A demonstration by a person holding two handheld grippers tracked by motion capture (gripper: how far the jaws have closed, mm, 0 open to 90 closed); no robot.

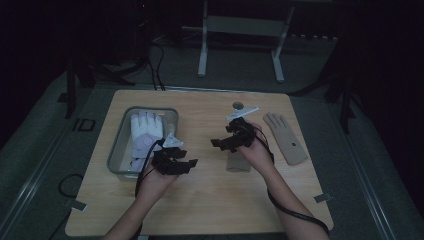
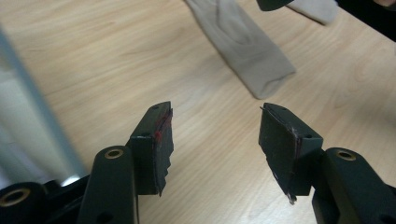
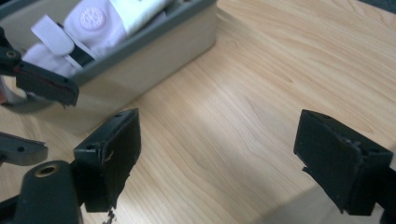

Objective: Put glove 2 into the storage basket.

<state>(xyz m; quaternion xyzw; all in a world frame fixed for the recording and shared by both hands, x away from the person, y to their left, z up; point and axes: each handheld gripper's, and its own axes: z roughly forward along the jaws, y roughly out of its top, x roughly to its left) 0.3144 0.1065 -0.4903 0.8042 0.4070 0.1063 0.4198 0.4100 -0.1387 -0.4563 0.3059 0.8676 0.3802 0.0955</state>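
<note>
White glove [image 1: 145,131] lying in grey bin [image 1: 116,150] near tabletop's left edge. Left claw [image 1: 184,159] half open, empty, aimed toward beige glove [image 1: 237,162] mid-tabletop, likely next pickup. Right claw [image 1: 220,142] wide open, empty.

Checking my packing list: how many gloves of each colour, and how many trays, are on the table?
Beige gloves: 2
White gloves: 1 seen, in the tray
Trays: 1
Total: 4

The table [image 1: 210,200] is light wood with a grain pattern. The tray [image 1: 117,150] is grey and holds a white glove [image 1: 146,131]. The other gloves [image 1: 286,137] are beige.
</note>
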